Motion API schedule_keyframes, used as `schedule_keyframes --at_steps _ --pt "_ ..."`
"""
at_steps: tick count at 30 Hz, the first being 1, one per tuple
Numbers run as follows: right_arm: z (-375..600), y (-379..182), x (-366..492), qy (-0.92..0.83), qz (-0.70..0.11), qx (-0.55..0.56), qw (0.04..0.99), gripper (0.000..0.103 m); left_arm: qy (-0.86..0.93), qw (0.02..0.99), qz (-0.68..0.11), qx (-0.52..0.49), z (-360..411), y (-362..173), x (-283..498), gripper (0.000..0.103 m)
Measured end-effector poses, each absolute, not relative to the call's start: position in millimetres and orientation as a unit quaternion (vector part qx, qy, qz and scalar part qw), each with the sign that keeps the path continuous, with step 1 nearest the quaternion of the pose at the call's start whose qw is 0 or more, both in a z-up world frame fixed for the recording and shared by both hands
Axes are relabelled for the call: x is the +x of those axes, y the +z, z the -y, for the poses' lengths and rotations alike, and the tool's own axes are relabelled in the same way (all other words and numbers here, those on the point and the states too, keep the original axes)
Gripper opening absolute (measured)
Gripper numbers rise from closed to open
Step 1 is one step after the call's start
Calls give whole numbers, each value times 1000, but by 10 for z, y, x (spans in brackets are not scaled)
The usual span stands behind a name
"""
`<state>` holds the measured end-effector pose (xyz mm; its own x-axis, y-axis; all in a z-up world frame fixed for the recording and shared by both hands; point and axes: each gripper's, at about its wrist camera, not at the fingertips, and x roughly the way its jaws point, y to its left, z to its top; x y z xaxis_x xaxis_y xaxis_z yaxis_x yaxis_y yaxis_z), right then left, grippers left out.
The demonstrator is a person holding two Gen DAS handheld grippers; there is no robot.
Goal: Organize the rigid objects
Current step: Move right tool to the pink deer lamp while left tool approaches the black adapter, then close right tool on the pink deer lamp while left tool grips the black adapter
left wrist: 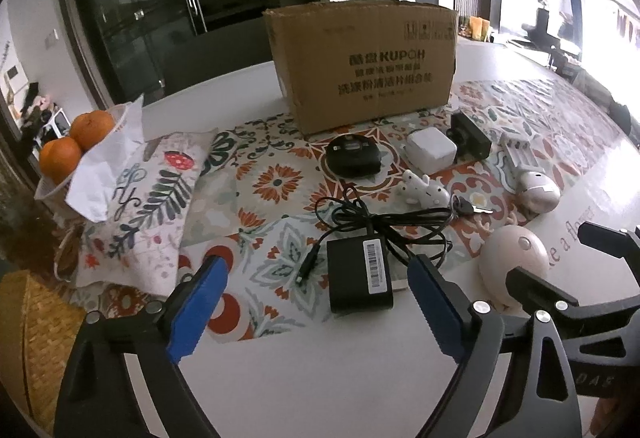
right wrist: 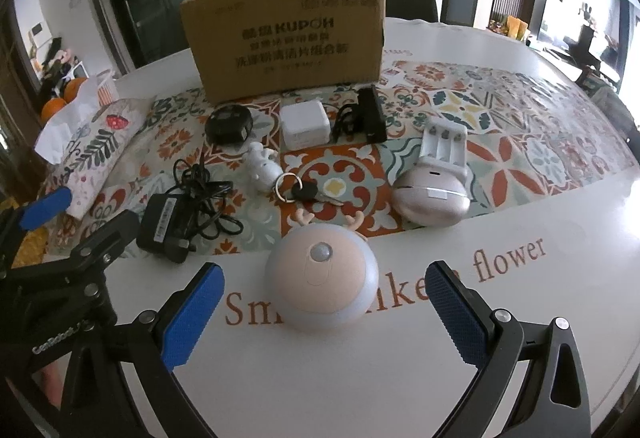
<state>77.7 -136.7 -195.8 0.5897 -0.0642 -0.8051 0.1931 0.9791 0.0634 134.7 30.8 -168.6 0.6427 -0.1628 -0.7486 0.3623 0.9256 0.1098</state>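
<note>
On the tabletop [right wrist: 480, 338] a patterned mat [left wrist: 276, 182] carries a loose spread of small things in front of an open carton [left wrist: 362, 64], which stands upright at the far side, probably as the place to collect them; nothing can be seen inside it from here. Nearest the left gripper [left wrist: 316, 292] lies a black adapter [left wrist: 358, 280] with its tangled cord [left wrist: 384, 226]; the jaws stand wide apart on either side of it, pads clear of it, so nothing is held. Ahead of the right gripper [right wrist: 322, 304] sits a round night light [right wrist: 322, 278] with small antlers, lying partly off the mat; those jaws too are spread wide with the light just ahead of them, not touching. Both tools seem lined up each on its closest item, likely so two can be lifted at once; farther off wait a key [right wrist: 308, 194], a white figurine [right wrist: 262, 168], a white cube [right wrist: 304, 126] and a battery charger [right wrist: 444, 144]; oranges [left wrist: 76, 146] sit apart at the left.
</note>
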Motion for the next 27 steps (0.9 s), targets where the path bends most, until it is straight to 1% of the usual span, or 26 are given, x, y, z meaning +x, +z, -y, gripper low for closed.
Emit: schedule_keyframes --at_steps 9,12,14,18,23,24,25,27 --pt "1349 -2045 874 -72 -447 72 889 101 -156 886 -420 119 -256 -1874 1521 81" --pt "1325 -2094 916 -68 -451 71 887 99 -160 881 -429 118 -240 -1936 1568 76" --pt "1321 -2122 931 -69 -452 70 886 98 -160 881 -431 112 -242 -1963 1589 76" --pt "1352 -2168 959 -70 -454 77 885 94 -161 879 -436 104 -221 -1956 1622 72" --pt "1386 -2176 978 -70 -454 89 884 93 -165 879 -436 97 -215 -1927 1628 71" --pt "1384 -2174 979 -70 -453 89 884 93 -167 878 -438 97 -210 -1930 1636 69" --pt "1381 -2177 984 -68 -453 88 885 92 -173 875 -443 93 -211 -1927 1642 63" --pt "1387 -2185 995 -64 -455 91 883 91 -176 873 -447 85 -213 -1918 1640 62"
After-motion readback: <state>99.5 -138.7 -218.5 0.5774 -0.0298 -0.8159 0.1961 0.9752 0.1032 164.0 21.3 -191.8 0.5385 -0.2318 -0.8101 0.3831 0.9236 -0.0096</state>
